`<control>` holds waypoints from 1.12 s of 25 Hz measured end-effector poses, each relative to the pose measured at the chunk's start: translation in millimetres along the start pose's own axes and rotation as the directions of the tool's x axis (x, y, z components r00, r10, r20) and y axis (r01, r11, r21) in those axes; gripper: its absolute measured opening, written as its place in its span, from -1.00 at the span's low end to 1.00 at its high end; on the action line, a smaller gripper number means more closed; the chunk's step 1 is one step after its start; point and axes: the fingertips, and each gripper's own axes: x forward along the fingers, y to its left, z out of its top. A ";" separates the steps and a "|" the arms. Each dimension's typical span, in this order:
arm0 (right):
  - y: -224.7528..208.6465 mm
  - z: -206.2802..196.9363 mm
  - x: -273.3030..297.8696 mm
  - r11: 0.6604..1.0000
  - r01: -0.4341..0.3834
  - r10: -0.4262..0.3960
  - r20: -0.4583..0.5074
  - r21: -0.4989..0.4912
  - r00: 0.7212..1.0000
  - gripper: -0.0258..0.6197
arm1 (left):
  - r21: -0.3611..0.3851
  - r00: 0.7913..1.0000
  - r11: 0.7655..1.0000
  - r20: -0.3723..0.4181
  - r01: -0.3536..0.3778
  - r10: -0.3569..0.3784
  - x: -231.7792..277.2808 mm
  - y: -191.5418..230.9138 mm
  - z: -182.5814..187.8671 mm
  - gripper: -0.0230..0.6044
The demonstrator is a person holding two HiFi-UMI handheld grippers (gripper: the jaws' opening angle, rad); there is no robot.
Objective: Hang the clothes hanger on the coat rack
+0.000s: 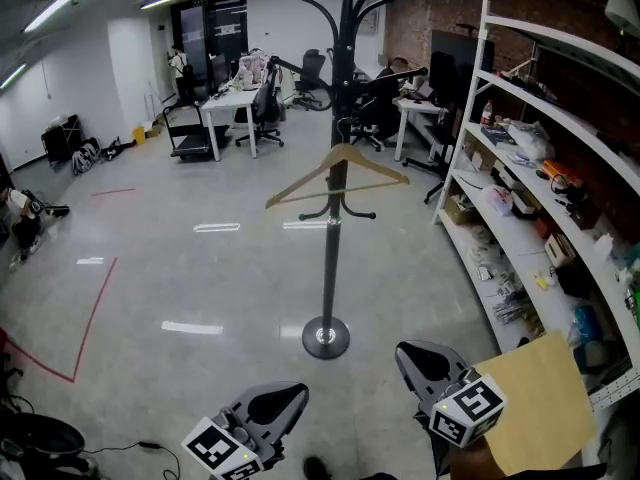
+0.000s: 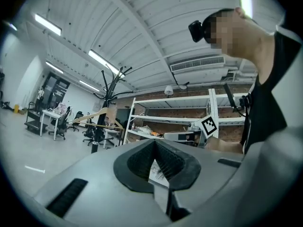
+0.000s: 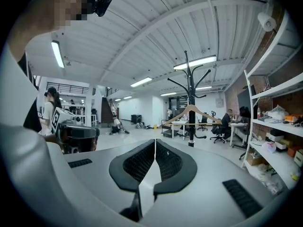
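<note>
The wooden clothes hanger (image 1: 310,174) is already on the coat rack (image 1: 330,268), at 12 o'clock from both grippers and well apart from them. It sits tilted, with its 9 o'clock end lower. The left gripper (image 2: 155,142) and the right gripper (image 3: 155,141) both have their jaws pressed together with nothing between. I judge the hanger light, stiff and smooth. It probably swings easily, so the neck under its hook is the best place to hold.
</note>
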 end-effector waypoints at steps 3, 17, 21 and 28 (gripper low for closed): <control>5.6 2.8 -22.3 1.000 0.000 -0.001 0.017 0.011 1.000 -0.90 | -0.009 1.000 1.000 -0.001 -0.026 0.026 -6.9 -15.9 -1.6 -0.92; 17.6 -51.8 -185.1 0.993 -0.094 0.093 0.015 0.078 0.996 -0.90 | -0.017 0.969 0.970 -0.054 -0.242 0.241 -28.3 -146.2 -38.2 -0.92; 12.2 -60.6 -222.0 0.989 -0.085 0.081 0.034 0.123 0.996 -0.90 | -0.001 0.958 0.963 -0.098 -0.270 0.268 -33.2 -187.3 -48.3 -0.92; 39.2 -51.3 -261.7 0.988 -0.128 0.122 0.070 0.088 0.990 -0.90 | 0.029 0.938 0.945 -0.119 -0.326 0.327 -59.3 -224.9 -43.9 -0.92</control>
